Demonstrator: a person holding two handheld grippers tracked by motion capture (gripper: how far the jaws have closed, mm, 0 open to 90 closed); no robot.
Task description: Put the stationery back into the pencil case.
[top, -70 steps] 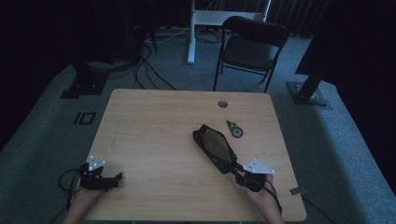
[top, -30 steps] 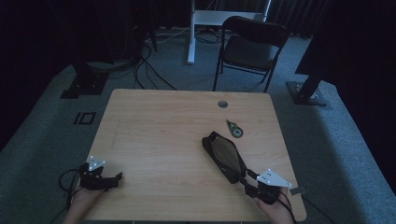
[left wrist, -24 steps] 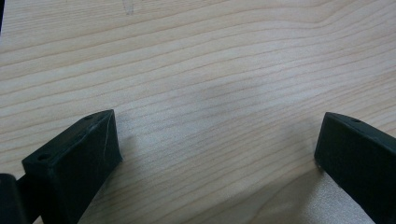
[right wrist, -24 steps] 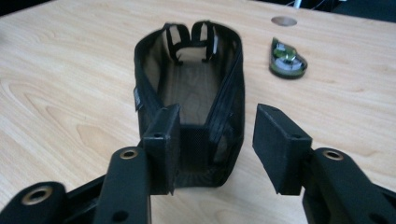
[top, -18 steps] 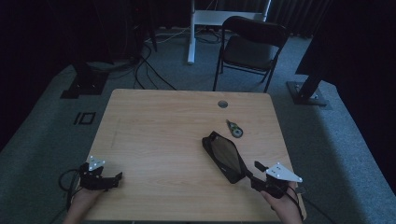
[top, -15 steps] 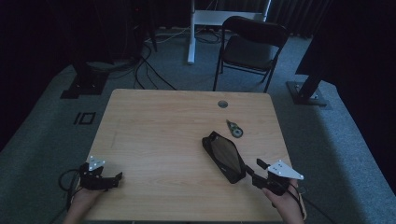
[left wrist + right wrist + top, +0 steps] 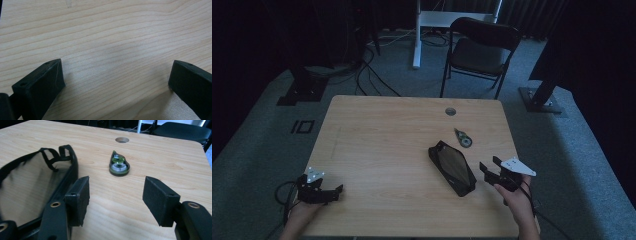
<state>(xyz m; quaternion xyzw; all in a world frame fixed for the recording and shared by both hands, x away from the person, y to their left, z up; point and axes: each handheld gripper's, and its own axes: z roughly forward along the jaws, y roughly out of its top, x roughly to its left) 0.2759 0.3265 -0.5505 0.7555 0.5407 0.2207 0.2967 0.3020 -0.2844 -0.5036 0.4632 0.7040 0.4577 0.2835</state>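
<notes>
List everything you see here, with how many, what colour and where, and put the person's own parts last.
mesh pouch: one, black, right half of table
tape dispenser: one, green and clear, beyond the pouch
table: one, light wood, round hole near far edge
folding chair: one, black, behind table
left tongs: one, black, near left corner, open over bare wood
right tongs: one, black, right of the pouch, jaws just opened, nothing between
hands: two, bottom edge
</notes>
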